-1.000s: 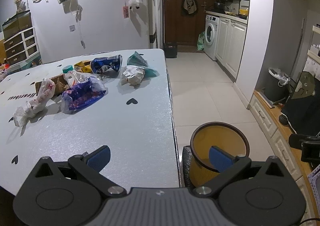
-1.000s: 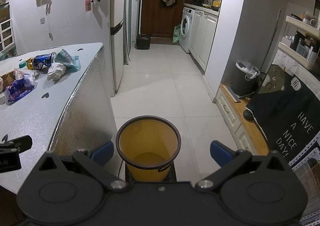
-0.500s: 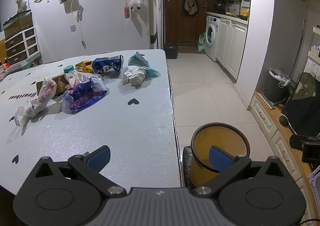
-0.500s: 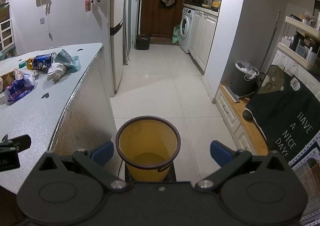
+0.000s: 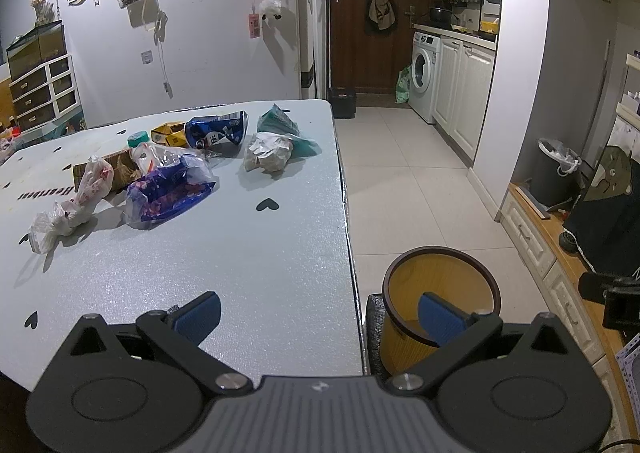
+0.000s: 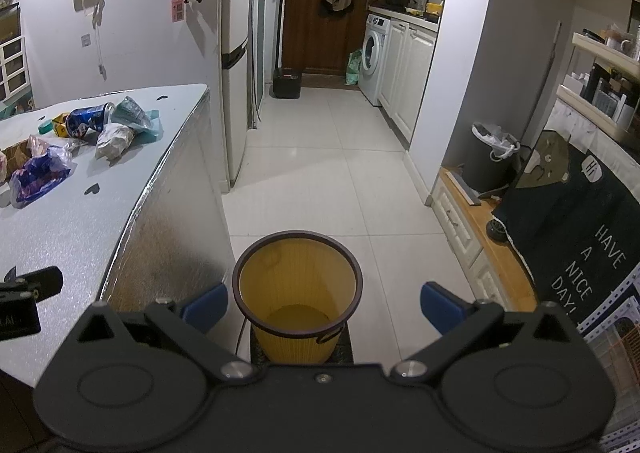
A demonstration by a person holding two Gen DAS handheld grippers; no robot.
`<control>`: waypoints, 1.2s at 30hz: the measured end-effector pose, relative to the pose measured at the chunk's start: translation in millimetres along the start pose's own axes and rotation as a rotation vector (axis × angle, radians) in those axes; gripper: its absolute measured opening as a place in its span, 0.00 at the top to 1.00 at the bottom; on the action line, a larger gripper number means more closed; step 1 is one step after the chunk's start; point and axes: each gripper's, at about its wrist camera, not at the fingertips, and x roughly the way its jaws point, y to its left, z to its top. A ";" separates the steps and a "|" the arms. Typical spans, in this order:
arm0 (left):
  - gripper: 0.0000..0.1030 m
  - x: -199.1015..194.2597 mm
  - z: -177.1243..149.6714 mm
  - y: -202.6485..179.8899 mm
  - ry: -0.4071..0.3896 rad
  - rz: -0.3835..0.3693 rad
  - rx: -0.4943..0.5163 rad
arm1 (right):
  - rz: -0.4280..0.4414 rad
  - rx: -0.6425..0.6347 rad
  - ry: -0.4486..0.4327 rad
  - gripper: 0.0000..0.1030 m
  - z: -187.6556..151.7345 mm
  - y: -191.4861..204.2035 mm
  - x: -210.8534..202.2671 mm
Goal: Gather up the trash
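The left gripper [image 5: 318,317] hangs low over the near end of the table [image 5: 248,277], its blue-padded jaws spread wide with nothing between them. The trash sits well ahead of it and to its left, bunched at the far half of the tabletop: a crumpled paper wad [image 5: 267,152] nearest the table's right edge, a purple snack bag [image 5: 166,195] closer in and further left, a knotted white plastic bag [image 5: 68,209] at the far left, and a blue wrapper [image 5: 218,131] behind them. The right gripper [image 6: 322,305] is likewise spread and empty, but it points down at the yellow bin [image 6: 298,293], which stands on the floor just beside the table's near right corner. So the left hand looks the nearer one to the litter, with a reach forward and leftward needed, while the bin lies to its right and below. The purple snack bag's long axis runs slantwise, from near-left to far-right, so a grasp across its narrow middle seems the likeliest fit.
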 end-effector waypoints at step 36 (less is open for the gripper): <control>0.00 10.6 -5.4 2.3 0.010 0.012 -0.006 | -0.001 -0.003 0.013 0.00 -4.5 -1.2 8.7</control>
